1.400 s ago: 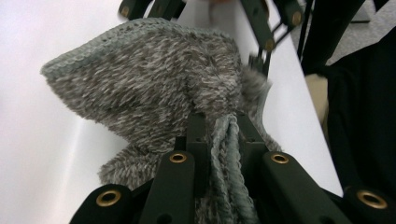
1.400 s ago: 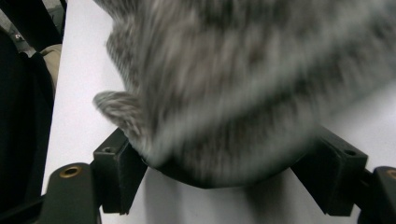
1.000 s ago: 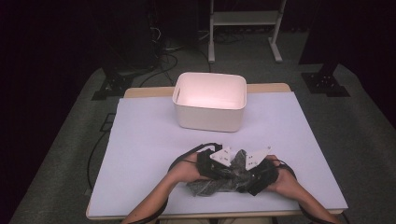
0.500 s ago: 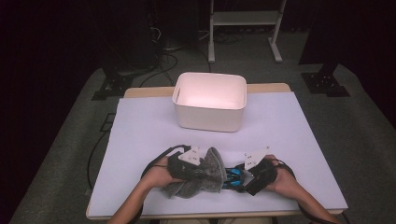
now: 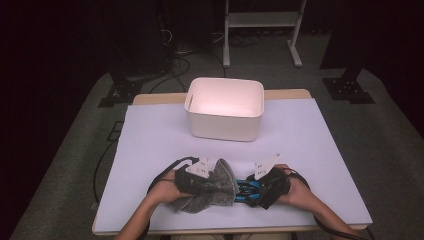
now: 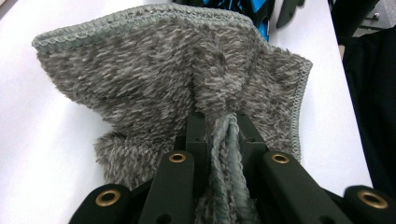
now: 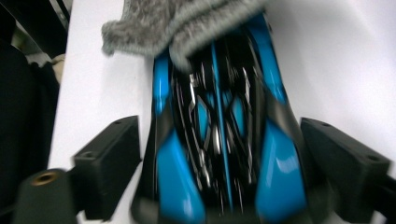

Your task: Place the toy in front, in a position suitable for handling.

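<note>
I am pinching the grey cloth (image 6: pixel 187 84) in my left tongs (image 6: pixel 223 122); my right tongs (image 7: pixel 219 154), just opening, are straddling the blue toy car (image 7: pixel 219 140), which I judge needs wiping next.

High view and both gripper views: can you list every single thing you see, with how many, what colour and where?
cloth: one, fuzzy grey, near edge of table, pinched in left gripper, partly over the car
car: one, blue and black, between the right gripper's jaws, which have just been opening
bin: one, white, far middle of table
table: one, white top
stand: one, white, on floor beyond table
left gripper: one, black, shut on cloth
right gripper: one, black, jaws either side of car
</note>
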A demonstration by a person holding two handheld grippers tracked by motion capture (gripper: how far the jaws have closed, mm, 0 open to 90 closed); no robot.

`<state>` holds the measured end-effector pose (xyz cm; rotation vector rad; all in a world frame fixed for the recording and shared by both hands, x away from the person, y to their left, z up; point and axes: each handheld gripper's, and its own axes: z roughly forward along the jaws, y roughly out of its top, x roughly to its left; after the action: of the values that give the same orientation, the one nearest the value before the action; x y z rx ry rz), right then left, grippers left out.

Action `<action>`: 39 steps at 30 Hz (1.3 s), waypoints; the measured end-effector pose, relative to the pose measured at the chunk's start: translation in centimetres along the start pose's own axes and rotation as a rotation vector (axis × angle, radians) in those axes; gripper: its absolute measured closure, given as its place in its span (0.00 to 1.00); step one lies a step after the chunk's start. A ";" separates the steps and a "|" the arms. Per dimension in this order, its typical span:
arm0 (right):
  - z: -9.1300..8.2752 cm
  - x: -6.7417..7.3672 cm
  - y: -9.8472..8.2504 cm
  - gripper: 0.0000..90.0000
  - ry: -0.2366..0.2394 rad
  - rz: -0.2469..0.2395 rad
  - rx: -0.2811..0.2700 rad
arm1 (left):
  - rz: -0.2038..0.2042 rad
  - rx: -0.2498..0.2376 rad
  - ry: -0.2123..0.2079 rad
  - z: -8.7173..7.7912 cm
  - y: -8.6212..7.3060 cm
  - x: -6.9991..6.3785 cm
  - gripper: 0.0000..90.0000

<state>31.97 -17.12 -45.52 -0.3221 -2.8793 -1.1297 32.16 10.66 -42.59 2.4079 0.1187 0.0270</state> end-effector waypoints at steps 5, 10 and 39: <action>1.2 0.5 1.0 0.15 -0.026 -0.071 0.014 | -0.006 -0.012 0.003 0.0 -0.1 0.0 0.88; 1.3 0.3 1.5 0.26 -0.037 -0.080 0.020 | -0.024 -0.028 0.001 -0.2 -0.4 0.0 0.88; 2.2 0.0 3.1 0.28 0.045 -0.182 0.022 | -0.038 -0.060 -0.090 0.4 1.1 0.3 0.88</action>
<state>32.74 -13.39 -45.09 -0.0329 -2.9274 -1.1125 32.57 9.59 -42.16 2.3425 0.1206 -0.0942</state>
